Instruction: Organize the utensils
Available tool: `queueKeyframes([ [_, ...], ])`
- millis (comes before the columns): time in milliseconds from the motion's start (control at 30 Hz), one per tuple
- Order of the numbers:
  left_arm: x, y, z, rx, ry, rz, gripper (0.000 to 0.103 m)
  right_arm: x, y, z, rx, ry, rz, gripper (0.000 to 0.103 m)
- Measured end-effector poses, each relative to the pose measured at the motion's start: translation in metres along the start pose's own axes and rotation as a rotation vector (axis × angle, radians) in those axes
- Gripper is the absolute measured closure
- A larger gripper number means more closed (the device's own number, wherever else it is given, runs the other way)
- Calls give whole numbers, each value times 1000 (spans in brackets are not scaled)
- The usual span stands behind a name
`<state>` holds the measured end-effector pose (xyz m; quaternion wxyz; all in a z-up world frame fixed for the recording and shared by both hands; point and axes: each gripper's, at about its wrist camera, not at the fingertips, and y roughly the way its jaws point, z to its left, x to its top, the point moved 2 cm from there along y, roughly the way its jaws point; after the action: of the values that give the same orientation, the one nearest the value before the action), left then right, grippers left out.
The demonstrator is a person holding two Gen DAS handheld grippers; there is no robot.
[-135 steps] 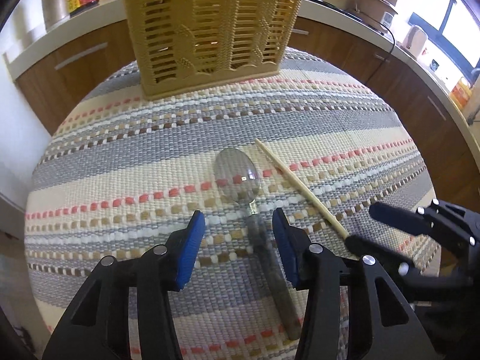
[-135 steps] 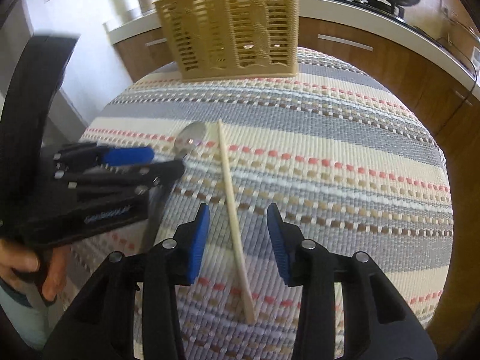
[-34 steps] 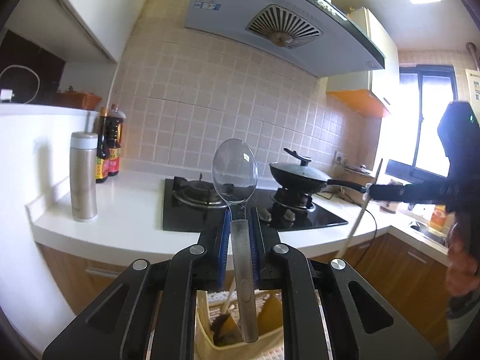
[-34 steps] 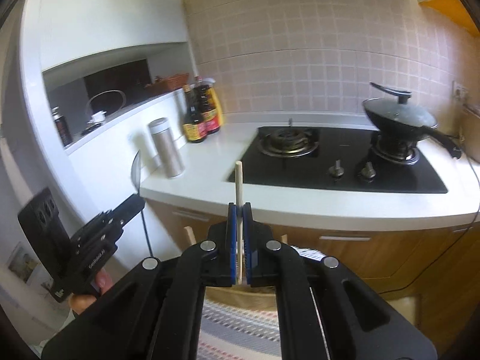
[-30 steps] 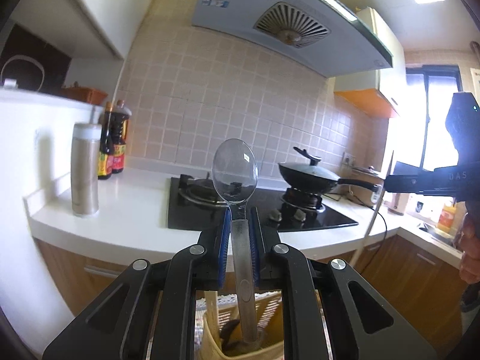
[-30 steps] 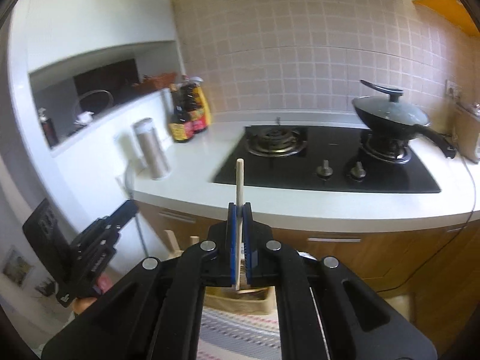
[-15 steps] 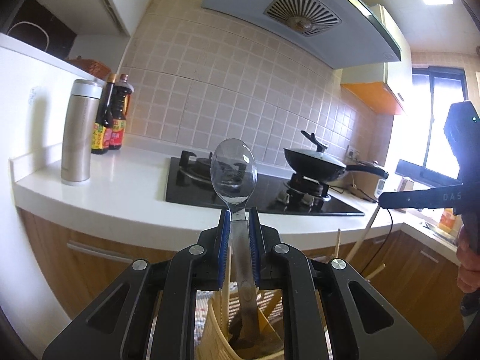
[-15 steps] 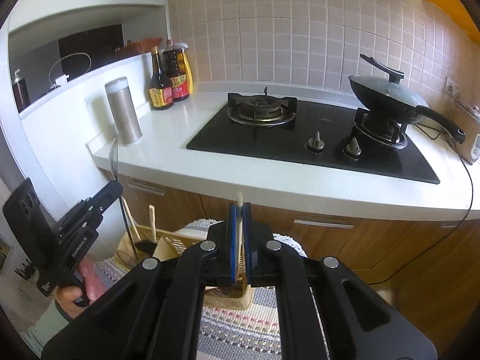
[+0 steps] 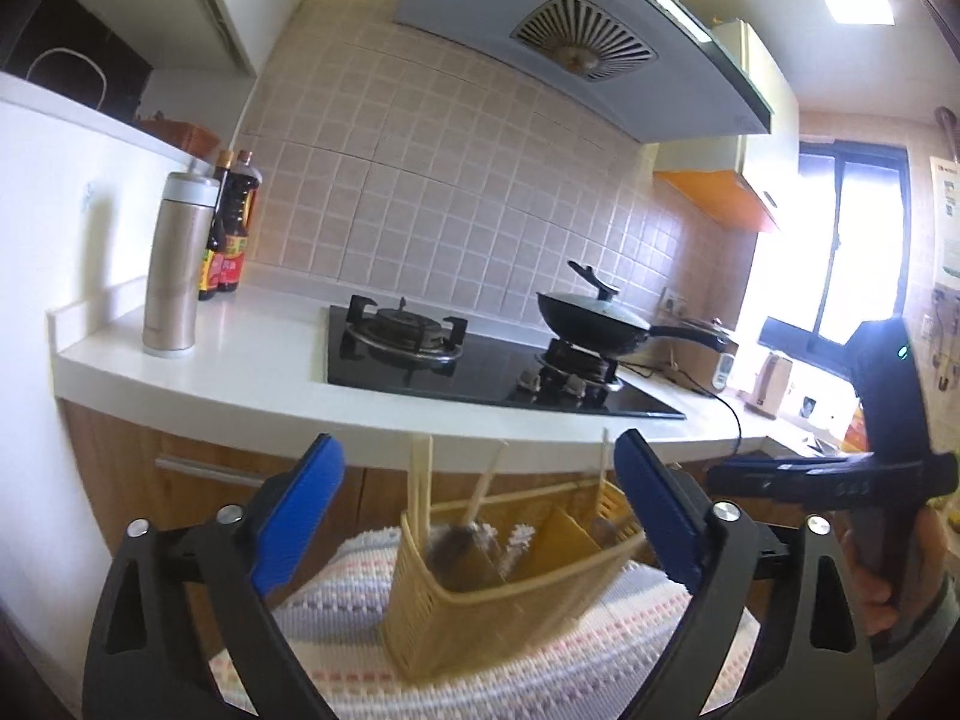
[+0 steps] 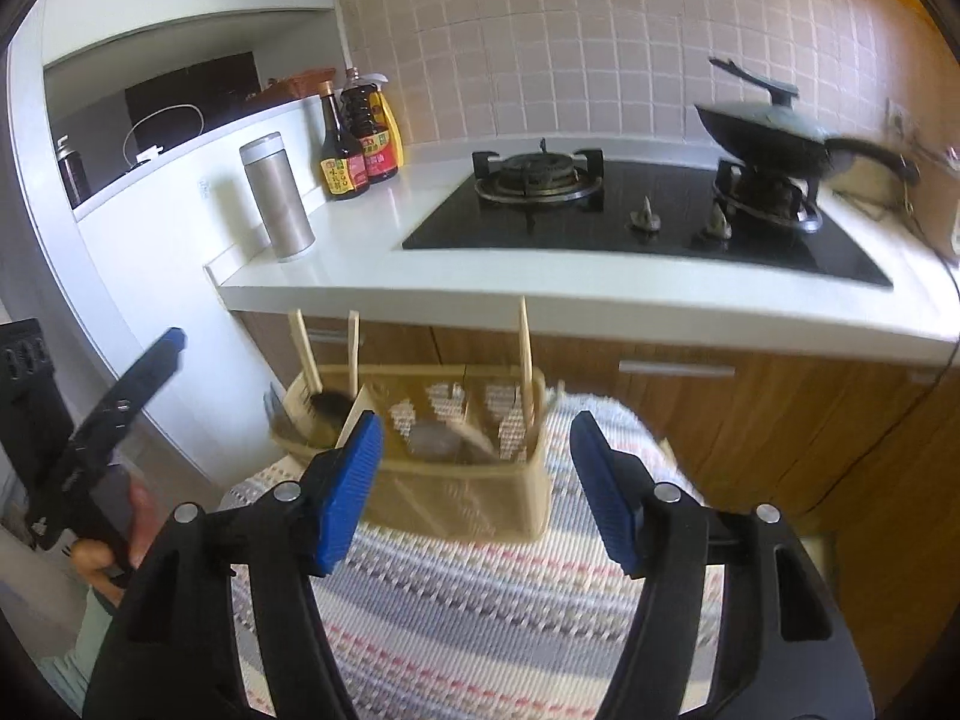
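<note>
Kitchen counter with the hob and wok runs along the back; nothing there is part of the job.

In front of it, tabletop with striped woven mat. Yellow slotted utensil basket stands on the mat, roughly centred in both wrist views.

Left claw: blue pads wide apart, nothing between them. Half a second ago it was clamped on the spoon, bowl up, right above the basket. Spoon is now dropped. There's a greyish rounded shape low inside the basket that's probably it, but it's too blurred to confirm.

Right claw: also spread wide and empty. It was pinching one chopstick half a second ago; a chopstick now stands upright in the basket's right-hand section, poking above the rim. Other wooden sticks stand in the left section beside a dark utensil.

Read: both releases happened in the same half-second, both items landed in the basket. Mat around the basket shows no loose utensils in either view, though the near part of it is hidden behind the claws. Looks like this pair is done. Next is pulling back, and picking up anything that's left.
</note>
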<state>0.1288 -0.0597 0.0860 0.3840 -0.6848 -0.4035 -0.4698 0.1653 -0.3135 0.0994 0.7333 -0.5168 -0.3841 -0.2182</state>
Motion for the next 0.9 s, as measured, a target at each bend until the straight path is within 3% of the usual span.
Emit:
queueKeyframes([
  [167,-9,-28,-10,7,-14,9,8,-36,-15,7,-56,13,-68,23],
  [533,-32,-64,-32,54,6,38,8,-84,-41,27,-123,-19,-162,8],
  [700,-51,-67,-38,143,23,41,8,-107,-44,30,-154,-14,-240,8],
  [900,-80,-63,-47,348,53,-53,8,-134,-33,30,-251,-8,-360,8],
])
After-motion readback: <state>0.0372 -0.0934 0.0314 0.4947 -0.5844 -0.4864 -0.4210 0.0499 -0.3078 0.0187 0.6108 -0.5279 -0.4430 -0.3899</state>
